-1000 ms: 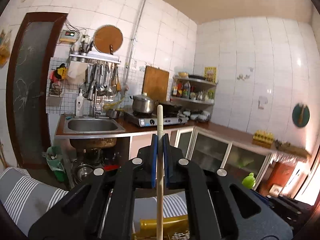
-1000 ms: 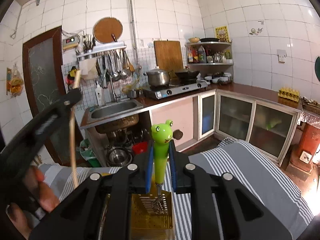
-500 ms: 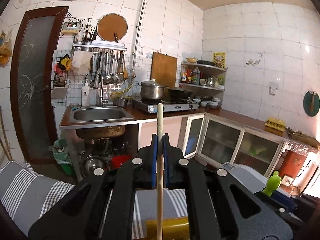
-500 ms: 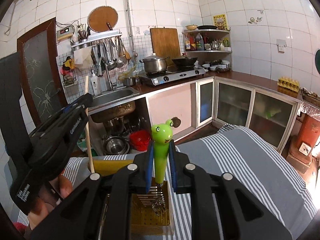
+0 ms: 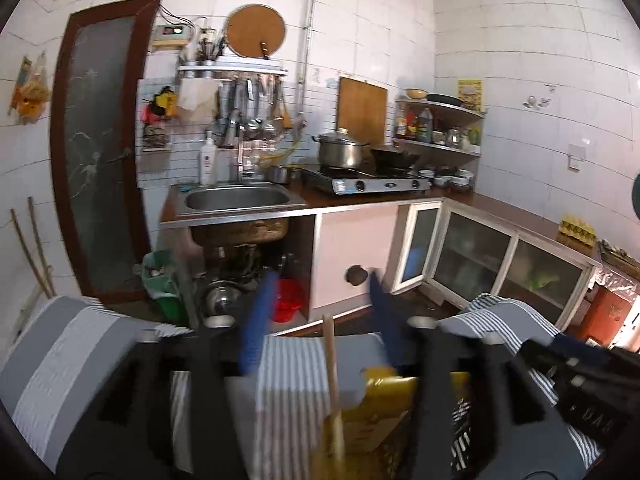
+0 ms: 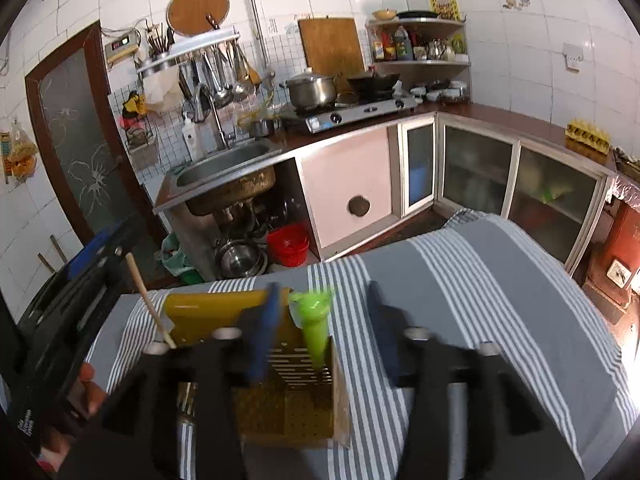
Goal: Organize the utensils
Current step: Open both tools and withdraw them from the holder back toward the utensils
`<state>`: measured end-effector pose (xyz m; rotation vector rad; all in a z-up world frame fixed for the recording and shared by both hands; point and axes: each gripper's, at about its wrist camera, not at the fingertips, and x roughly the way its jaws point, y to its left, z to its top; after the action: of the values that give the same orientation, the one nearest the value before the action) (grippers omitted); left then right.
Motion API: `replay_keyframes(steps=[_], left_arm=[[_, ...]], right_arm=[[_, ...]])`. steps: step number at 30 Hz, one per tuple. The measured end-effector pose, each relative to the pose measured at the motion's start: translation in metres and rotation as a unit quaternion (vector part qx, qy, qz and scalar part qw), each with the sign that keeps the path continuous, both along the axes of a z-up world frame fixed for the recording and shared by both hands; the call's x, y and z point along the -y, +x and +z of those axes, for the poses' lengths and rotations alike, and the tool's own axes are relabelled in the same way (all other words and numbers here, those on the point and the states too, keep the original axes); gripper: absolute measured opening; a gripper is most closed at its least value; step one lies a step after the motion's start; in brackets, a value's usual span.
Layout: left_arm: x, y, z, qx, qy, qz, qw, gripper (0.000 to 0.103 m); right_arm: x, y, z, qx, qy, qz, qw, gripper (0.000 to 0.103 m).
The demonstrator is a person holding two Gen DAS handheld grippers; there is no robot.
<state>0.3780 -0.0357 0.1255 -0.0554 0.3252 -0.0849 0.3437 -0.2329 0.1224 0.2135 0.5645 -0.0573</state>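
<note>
Left wrist view: left tool (image 5: 316,320) jaws just opened wide, gripping nothing; wooden stick (image 5: 333,380) stands free between them, lower end in yellow caddy (image 5: 384,400) on striped surface (image 5: 296,364).

Right wrist view: right tool (image 6: 320,328) likewise just opened; green frog utensil (image 6: 314,328) stands upright in caddy, released. Release step; next, lift both tools clear without tipping anything.

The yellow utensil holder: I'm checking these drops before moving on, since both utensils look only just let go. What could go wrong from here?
1. The wooden stick leans at the edge of the yellow utensil holder, not upright; it may tip out onto the striped cloth.
2. The jaws of the left gripper and right gripper have just been opening and flank the stick and the green frog-handled utensil; pulling back could snag either.
</note>
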Motion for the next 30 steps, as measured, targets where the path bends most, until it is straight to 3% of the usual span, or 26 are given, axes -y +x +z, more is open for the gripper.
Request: replay_keyframes(steps=[5,7,11,16,24,30], left_arm=[[-0.02,-0.04,0.017,-0.004,0.017,0.006,0.9998,0.092],[-0.031,-0.061,0.021,-0.006,0.016,0.013,0.9998,0.098],[-0.049,-0.095,0.011,-0.044,0.01,0.015,0.9989,0.098],[-0.058,-0.131,-0.033,-0.111,0.01,0.02,0.9935,0.098],[-0.058,-0.165,-0.115,-0.222,0.016,0.012,0.9747,0.098],[-0.059,-0.17,-0.151,-0.256,0.04,0.032,0.9653,0.098]], right_arm=[[0.009,-0.037,0.022,0.022,0.002,0.004,1.0,0.054],[0.01,-0.055,0.024,0.028,-0.007,0.007,1.0,0.059],[0.012,-0.097,0.007,0.021,-0.023,0.017,0.999,0.06],[0.001,-0.138,-0.04,-0.017,-0.031,0.038,0.999,0.06],[-0.012,-0.172,-0.11,-0.079,-0.044,0.06,0.994,0.06],[-0.017,-0.186,-0.137,-0.098,-0.042,0.074,0.992,0.06]])
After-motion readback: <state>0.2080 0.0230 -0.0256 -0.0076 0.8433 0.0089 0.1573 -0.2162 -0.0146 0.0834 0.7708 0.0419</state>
